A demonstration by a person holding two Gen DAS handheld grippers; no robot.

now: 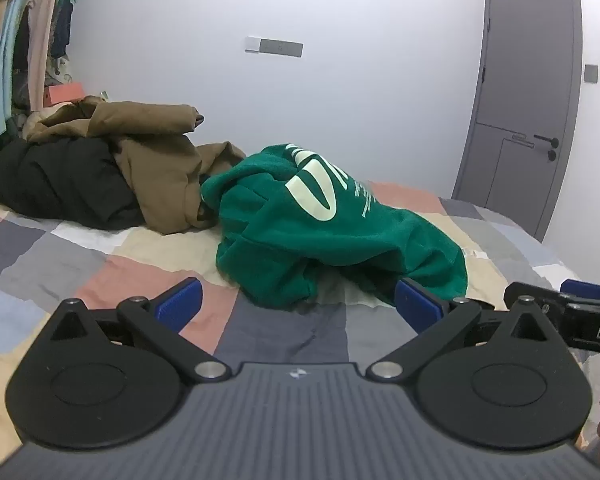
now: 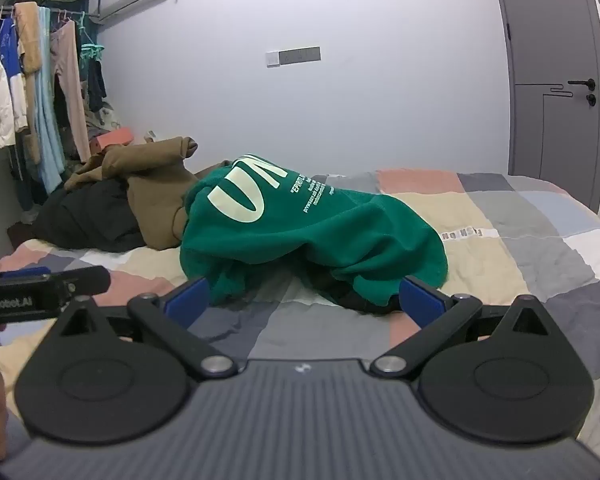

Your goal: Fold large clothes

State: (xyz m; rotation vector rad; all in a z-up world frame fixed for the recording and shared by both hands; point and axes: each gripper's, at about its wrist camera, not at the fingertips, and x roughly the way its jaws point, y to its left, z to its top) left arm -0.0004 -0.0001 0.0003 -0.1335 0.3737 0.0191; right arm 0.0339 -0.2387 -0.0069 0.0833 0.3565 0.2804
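A crumpled green sweatshirt [image 1: 332, 220] [image 2: 312, 232] with pale lettering lies in a heap on the patchwork bedspread [image 1: 112, 276] [image 2: 520, 232]. My left gripper [image 1: 298, 304] is open, its blue pads wide apart just short of the sweatshirt's near hem, with nothing between them. My right gripper [image 2: 306, 300] is open too, hovering at the hem's near edge without touching it. Each gripper shows at the side of the other's view: the right gripper at the right edge of the left wrist view, the left gripper at the left edge of the right wrist view.
A brown garment [image 1: 152, 152] [image 2: 156, 184] and a black one [image 1: 56, 184] [image 2: 88, 216] are piled behind and left of the sweatshirt. Hanging clothes [image 2: 32, 100] fill a rack at far left. A grey door [image 1: 528, 100] [image 2: 556, 68] stands at the right.
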